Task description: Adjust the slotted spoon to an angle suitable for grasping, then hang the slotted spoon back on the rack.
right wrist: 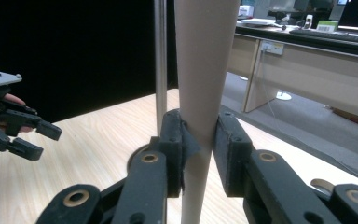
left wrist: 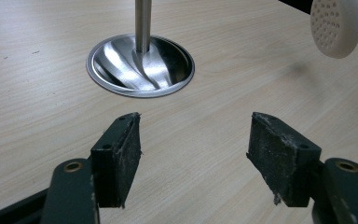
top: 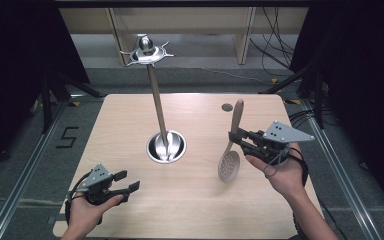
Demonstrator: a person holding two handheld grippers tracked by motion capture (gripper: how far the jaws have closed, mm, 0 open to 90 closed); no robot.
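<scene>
A: High view first: what is the biggest thing down there?

B: A wooden table [top: 190,200], and on it a metal utensil stand [top: 156,90], its pole rising from a shiny round base to a ring of hooks at the top.

A: And the skimmer?

B: The right gripper [top: 241,139] pinches the handle of a slotted wooden spoon [top: 232,142], lifted clear of the table to the right of the stand, handle up and perforated bowl hanging down. In the right gripper view the jaws press on the handle from both sides.

A: The left gripper [top: 129,181]?

B: Near the table's front-left, jaws spread, holding nothing.

A: Which step, then?

B: Carrying, I judge. Probably hanging is next: that calls for raising the handle's end to a hook.
</scene>
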